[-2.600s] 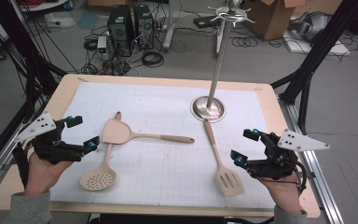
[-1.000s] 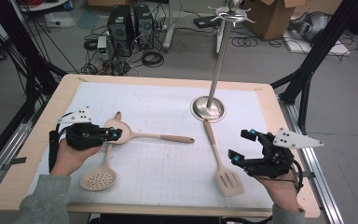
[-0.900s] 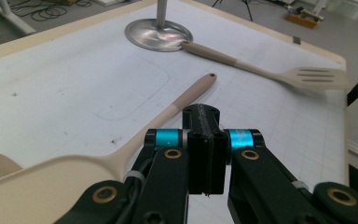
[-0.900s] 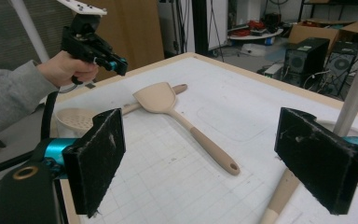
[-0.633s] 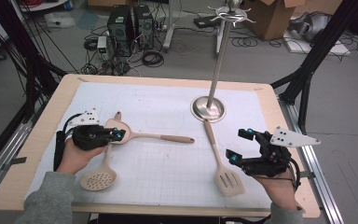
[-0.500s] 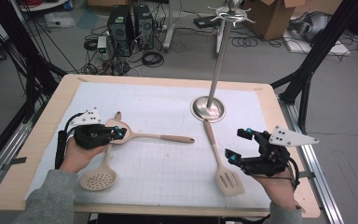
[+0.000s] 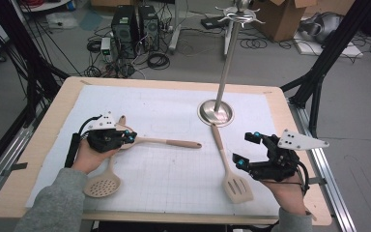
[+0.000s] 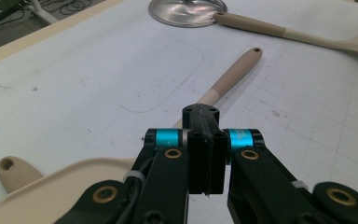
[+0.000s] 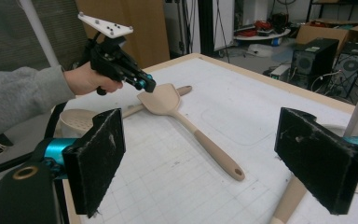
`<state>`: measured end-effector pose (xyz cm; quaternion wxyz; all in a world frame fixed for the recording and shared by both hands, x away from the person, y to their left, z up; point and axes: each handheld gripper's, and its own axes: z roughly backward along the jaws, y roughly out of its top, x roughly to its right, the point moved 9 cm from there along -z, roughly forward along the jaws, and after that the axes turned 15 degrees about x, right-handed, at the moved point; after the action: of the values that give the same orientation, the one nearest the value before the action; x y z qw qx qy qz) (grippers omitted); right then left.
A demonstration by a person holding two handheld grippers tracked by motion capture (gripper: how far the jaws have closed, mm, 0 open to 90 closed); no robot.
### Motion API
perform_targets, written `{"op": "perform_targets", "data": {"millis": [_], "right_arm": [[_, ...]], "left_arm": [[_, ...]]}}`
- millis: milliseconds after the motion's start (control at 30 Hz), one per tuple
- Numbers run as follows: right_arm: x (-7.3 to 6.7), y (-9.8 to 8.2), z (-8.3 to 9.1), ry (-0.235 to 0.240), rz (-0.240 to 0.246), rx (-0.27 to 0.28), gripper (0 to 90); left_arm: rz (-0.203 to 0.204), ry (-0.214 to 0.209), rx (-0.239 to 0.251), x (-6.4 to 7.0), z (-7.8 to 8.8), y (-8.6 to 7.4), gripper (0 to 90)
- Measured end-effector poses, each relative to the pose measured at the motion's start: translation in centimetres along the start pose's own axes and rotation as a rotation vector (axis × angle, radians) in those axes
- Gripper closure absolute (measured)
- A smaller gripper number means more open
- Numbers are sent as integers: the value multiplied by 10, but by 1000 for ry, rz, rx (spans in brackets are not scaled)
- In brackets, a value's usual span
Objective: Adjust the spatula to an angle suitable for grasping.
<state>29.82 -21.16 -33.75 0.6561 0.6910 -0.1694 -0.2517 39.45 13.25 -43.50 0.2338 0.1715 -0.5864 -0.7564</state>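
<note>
Left gripper [image 7: 125, 137]: jaws closed together, empty, tilted down over the blade of the flat wooden spatula [image 7: 166, 142] at the desk's [image 7: 290, 125] left. Right gripper [image 7: 249, 150]: jaws wide, level, near right, beside the slotted turner [image 7: 229, 169].

Own black jaws stand wide apart at frame bottom; left gripper [image 9: 150, 87] upper left, above beige spatula [image 9: 162, 101].

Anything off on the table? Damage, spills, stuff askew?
Nothing damaged or spilled. Only oddity: the solid spatula lies crossed over the skimmer handle, under the shut left gripper. The slotted turner lies alone, its handle tip at the stand base.
</note>
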Motion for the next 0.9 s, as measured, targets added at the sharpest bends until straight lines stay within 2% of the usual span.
{"op": "perform_targets", "data": {"millis": [200,300,467,567,767,900], "right_arm": [[1,0,0,4,-1,0,148],[2,0,1,3,-4,1,149],[2,1,2,-1,-11,2,148],[2,2,3,2,-10,8,149],[3,3,4,1,-13,12,148],[3,4,6,3,-15,17,149]], "left_arm": [[-37,8,4,-11,-8,-7,896],[-31,9,0,-12,-13,-10,897],[-10,17,19,-11,-20,-6,897],[-23,20,-2,-11,-24,-7,897],[-1,41,-23,-14,-34,-8,897],[-18,51,-59,-12,-43,-14,897]]}}
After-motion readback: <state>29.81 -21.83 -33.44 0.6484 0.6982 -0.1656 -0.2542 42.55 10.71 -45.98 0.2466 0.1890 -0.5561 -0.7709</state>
